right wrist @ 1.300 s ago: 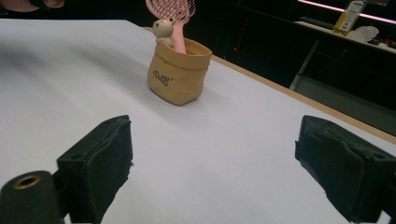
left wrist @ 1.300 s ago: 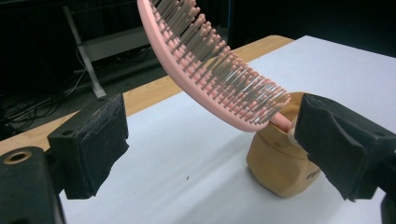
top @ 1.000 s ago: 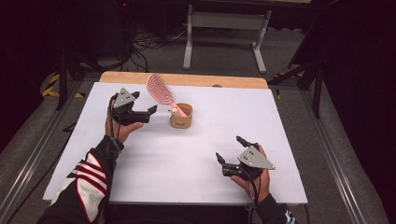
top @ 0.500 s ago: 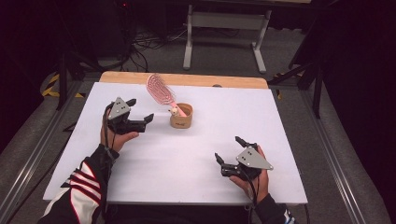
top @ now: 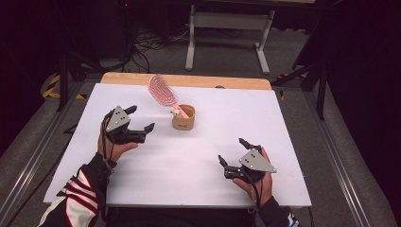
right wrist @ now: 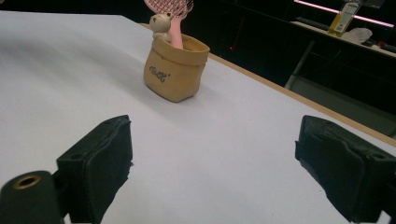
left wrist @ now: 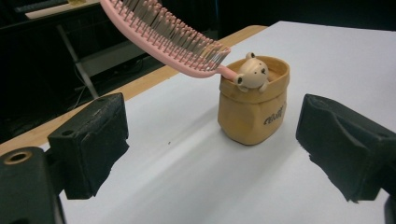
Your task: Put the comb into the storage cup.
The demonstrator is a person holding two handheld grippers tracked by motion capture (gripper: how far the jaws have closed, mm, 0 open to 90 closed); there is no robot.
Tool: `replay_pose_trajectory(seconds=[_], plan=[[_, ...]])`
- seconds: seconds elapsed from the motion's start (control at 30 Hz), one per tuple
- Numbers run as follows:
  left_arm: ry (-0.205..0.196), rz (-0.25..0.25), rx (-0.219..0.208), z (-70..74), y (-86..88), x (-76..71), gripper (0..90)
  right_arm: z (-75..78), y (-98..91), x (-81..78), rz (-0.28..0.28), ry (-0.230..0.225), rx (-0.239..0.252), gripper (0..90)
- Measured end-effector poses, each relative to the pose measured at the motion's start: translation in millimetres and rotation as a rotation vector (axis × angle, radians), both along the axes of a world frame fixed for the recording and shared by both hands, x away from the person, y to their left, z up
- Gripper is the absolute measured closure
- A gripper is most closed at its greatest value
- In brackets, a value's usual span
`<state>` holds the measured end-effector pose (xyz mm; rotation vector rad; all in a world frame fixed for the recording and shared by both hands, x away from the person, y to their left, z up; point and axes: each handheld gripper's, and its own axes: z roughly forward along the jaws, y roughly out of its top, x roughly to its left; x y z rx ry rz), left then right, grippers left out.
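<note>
We see a pink hairbrush (top: 162, 91) standing handle-down in a small tan pouch (top: 183, 121), its bristled head leaning up and away toward the far left of the worktop (top: 283, 123). The pouch sits upright on the white surface, a little beyond the middle, and a small bear figure (top: 176, 112) peeks over its rim beside the brush handle. In the left gripper view the brush head (left wrist: 163, 35) slants overhead with its bristles facing down, and the bear (left wrist: 251, 72) rests against the pouch's near edge.

Our left gripper (top: 137, 124) hovers near the pouch on its left, not touching it, with its jaws spread wide and nothing between them; in its own view the pouch (left wrist: 254, 112) sits framed between the two black pads. Our right gripper (top: 232, 155) is held well apart from the pouch, low over the near right part of the worktop, its jaws likewise wide open and empty. A wooden strip (top: 189, 80) runs along the worktop's far edge.
</note>
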<state>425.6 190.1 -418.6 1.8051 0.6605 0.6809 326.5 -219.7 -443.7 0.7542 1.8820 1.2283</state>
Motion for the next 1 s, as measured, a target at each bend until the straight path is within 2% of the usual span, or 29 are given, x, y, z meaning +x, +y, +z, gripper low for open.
replay_pose_trajectory(seconds=[0.2,0.57,0.8,0.9,1.0], plan=[[0.002,-0.03,0.005,0.4,-3.7,-8.4,9.9,1.4,-1.3,-1.8,-0.005,-0.015,0.001,11.0],[-0.052,-0.065,0.014,9.1,-5.3,-22.4,8.4,1.4,-0.4,-2.2,-0.002,-0.019,-0.005,11.0],[-0.057,-0.097,0.015,10.4,-9.5,-25.8,8.0,1.9,-2.3,-1.2,-0.007,-0.021,0.002,10.9],[-0.054,-0.112,0.021,9.6,-12.8,-28.5,8.0,2.1,-3.4,-0.9,-0.011,-0.024,0.003,10.8],[-0.066,-0.124,0.046,8.6,-15.4,-33.6,8.0,2.5,-3.5,-1.3,-0.012,-0.028,-0.001,10.8]])
